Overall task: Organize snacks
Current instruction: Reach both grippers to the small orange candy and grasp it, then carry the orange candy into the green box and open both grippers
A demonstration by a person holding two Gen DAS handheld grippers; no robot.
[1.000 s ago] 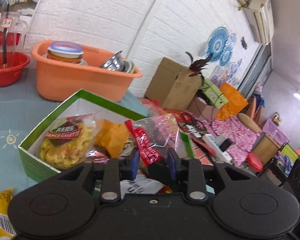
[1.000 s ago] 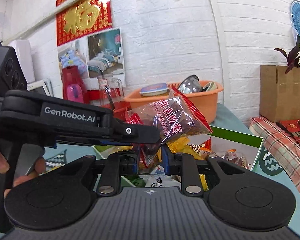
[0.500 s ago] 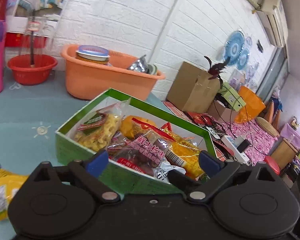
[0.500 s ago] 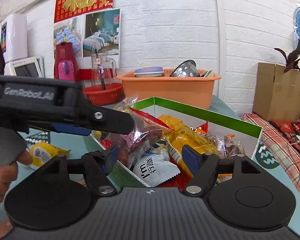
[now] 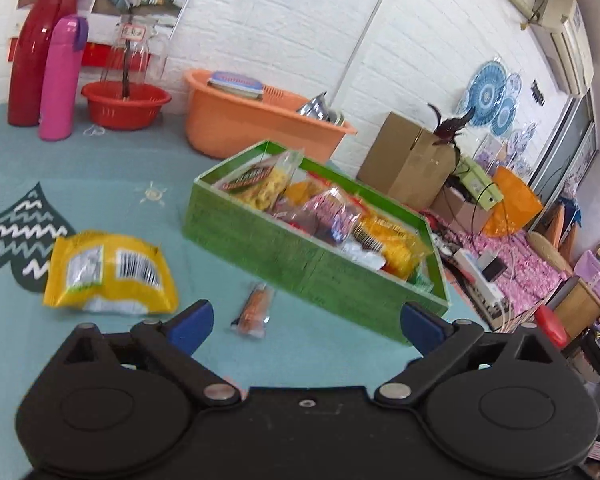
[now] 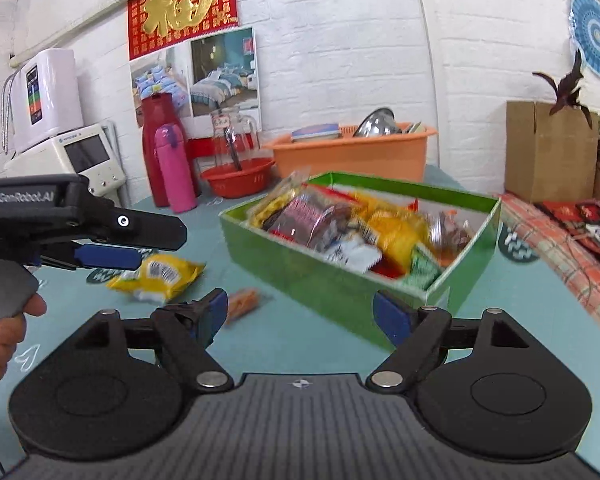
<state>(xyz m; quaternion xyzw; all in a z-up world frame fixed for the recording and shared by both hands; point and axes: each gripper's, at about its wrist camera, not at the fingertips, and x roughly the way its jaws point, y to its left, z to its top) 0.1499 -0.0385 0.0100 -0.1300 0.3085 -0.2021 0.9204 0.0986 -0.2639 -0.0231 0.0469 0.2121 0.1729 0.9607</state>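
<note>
Snacks (image 5: 332,220) in green box (image 5: 292,256), beyond both grippers' spread, empty jaws

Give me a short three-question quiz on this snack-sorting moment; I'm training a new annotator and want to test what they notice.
1. True or false: the left tool is clamped on a snack packet.
2. Which snacks lie on the table outside the green box?
   A. only a yellow bag
   B. a yellow bag and a small orange packet
   C. none
3. Fill in: behind the green box stands an orange ____.

Key
1. False. Both the left tool and the right tool stand wide open with nothing between their fingers.
2. B. The yellow bag and the small orange packet lie on the teal tablecloth.
3. Basin, holding dishes.
</note>
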